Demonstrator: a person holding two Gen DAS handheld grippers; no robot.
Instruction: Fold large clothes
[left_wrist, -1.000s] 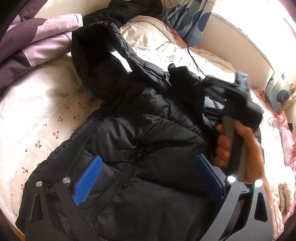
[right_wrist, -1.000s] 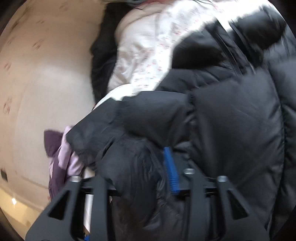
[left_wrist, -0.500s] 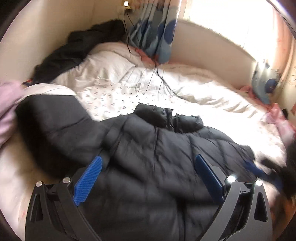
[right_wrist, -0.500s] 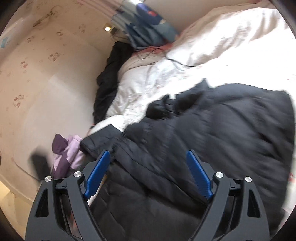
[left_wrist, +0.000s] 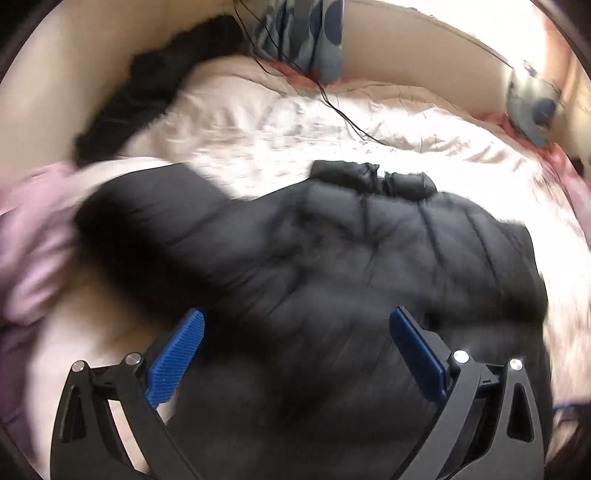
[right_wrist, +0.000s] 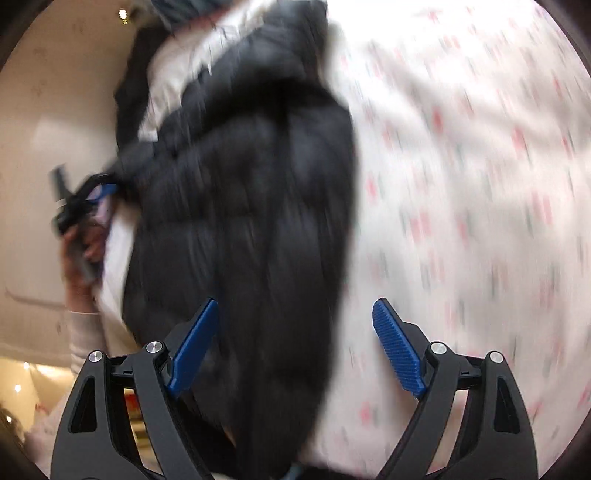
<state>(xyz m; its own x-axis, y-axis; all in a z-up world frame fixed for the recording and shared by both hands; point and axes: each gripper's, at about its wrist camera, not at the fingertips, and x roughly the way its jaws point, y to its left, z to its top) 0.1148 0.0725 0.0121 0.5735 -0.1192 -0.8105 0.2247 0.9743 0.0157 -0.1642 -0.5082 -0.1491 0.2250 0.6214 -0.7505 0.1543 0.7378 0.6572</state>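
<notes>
Black puffer jacket (left_wrist: 332, 266) lies spread on the floral bed (right_wrist: 480, 166); left tool (left_wrist: 295, 347) & right tool (right_wrist: 293, 347) both gape empty. Best next: grab hem corners evenly, fold w/o bunching.

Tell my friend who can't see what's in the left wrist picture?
A black puffy jacket lies spread on a white bed. The left gripper hangs open above it, holding nothing. Pink clothes sit at the left, another dark garment behind.

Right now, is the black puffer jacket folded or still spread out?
Partly folded: the black puffer jacket lies flat on the bed, one sleeve still sticking out sideways.
</notes>
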